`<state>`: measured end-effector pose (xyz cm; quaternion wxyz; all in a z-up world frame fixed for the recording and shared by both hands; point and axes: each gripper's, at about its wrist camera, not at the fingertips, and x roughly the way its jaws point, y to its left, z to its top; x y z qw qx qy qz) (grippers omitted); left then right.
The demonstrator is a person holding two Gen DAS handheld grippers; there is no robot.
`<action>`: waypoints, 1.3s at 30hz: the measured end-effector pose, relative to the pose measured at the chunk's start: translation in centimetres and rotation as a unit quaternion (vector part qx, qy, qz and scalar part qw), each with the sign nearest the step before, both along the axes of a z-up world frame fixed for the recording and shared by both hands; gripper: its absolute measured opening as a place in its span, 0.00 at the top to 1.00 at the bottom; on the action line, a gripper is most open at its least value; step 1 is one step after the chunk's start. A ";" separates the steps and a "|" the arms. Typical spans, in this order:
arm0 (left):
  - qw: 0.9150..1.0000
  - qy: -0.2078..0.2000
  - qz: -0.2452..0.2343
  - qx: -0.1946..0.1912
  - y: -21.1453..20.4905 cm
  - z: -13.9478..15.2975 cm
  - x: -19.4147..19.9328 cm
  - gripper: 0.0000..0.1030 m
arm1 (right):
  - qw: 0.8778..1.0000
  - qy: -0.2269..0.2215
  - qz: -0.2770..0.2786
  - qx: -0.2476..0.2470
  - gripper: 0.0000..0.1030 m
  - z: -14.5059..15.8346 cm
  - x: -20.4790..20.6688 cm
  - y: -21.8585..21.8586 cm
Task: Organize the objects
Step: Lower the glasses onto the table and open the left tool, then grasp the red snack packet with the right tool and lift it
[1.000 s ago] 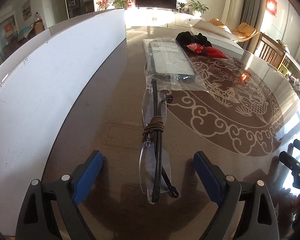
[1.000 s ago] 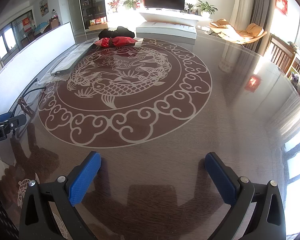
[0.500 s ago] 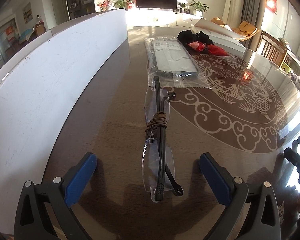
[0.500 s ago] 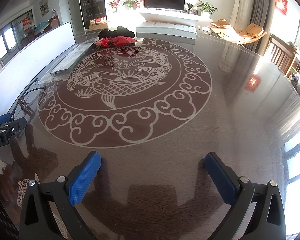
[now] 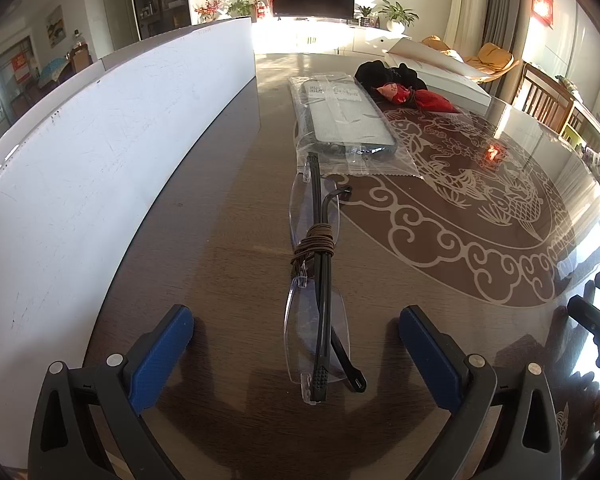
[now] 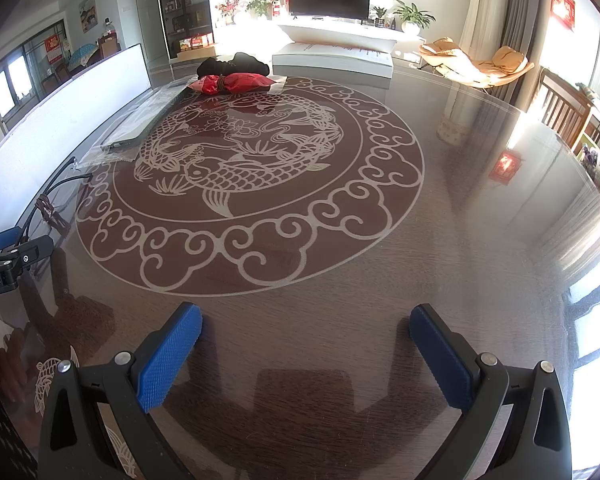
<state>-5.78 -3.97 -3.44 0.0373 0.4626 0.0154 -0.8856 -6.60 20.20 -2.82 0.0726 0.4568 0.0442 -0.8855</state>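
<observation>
Folded rimless glasses (image 5: 318,280) with black arms and a brown cord wound round the middle lie on the dark table, lengthwise between the fingers of my left gripper (image 5: 296,340), which is open and not touching them. Beyond them lies a grey case in a clear plastic bag (image 5: 346,120). Further back are a red pouch (image 5: 416,98) and a black cloth bundle (image 5: 384,72). My right gripper (image 6: 306,344) is open and empty above bare table. In the right wrist view the glasses (image 6: 46,204), bag (image 6: 140,120) and red pouch (image 6: 232,82) show at the left.
A white board (image 5: 100,152) stands upright along the table's left side. The table (image 6: 480,240) is glossy with a round carp pattern (image 6: 252,176) in the middle. A large white box (image 6: 332,60) sits at the far edge. A chair (image 5: 544,100) stands at the right.
My left gripper has backed away from the glasses a little and its fingers have spread wider. The right gripper has not moved.
</observation>
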 end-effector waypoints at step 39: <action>1.000 0.001 -0.001 0.002 -0.1 -0.1 -0.3 0.00 | 0.990 -0.064 0.127 -0.011 0.78 1.2 -18.4 -9.1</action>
